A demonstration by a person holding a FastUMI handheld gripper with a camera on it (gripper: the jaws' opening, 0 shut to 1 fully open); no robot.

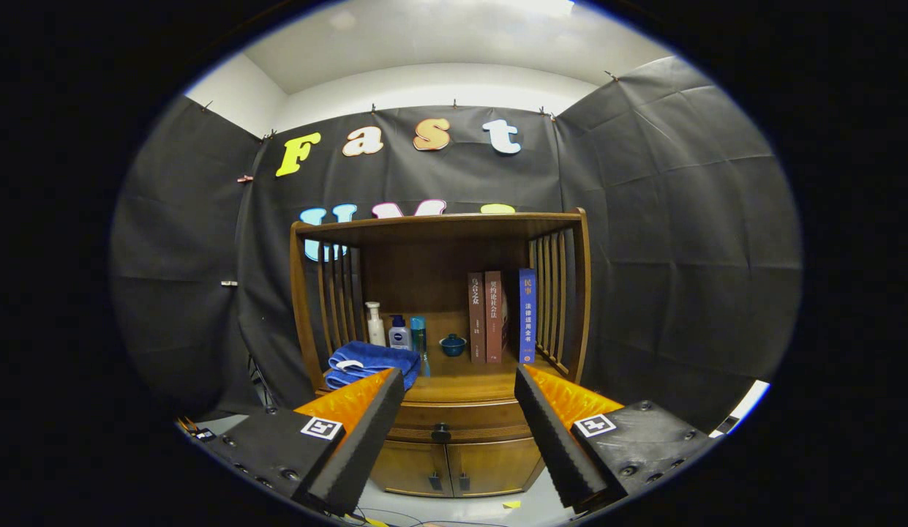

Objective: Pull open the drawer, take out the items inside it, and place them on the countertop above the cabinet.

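Note:
A wooden cabinet (pixel 454 446) stands ahead of me against the booth wall. Its drawer (pixel 454 419) is shut, with a dark round knob (pixel 441 432) at its middle. The countertop (pixel 468 380) lies just above the drawer, under an open shelf frame. My gripper (pixel 459 380) is open, its two fingers spread wide with nothing between them. The drawer front and knob show in the gap between the fingers, some way beyond the tips. What lies inside the drawer is hidden.
On the countertop sit a folded blue towel (pixel 369 362), three small bottles (pixel 399 333), a small blue lidded pot (pixel 453 344) and three upright books (pixel 497 316). Slatted wooden sides (pixel 560 300) and a top shelf (pixel 439 223) enclose it. Two lower doors (pixel 454 468) sit under the drawer.

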